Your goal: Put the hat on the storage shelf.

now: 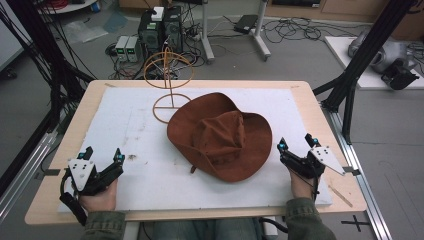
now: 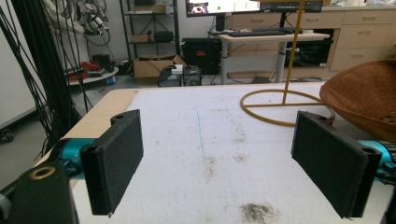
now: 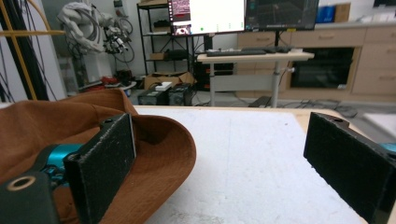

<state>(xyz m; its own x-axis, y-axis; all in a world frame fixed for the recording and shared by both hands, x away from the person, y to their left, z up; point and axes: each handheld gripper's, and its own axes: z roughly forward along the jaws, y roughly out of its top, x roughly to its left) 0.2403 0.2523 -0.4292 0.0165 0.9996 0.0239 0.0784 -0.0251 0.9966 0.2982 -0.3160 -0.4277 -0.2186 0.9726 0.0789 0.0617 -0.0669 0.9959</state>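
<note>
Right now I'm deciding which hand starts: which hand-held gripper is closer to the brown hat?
The right hand-held gripper: its jaws stand open just beside the brown hat brim. The left hand-held gripper sits far off across the bare white mat.

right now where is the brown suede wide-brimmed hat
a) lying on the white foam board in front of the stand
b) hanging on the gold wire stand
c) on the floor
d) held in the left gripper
a: the brown suede wide-brimmed hat lies flat on the white foam board, just in front of the gold wire stand, with neither gripper holding it.
</note>
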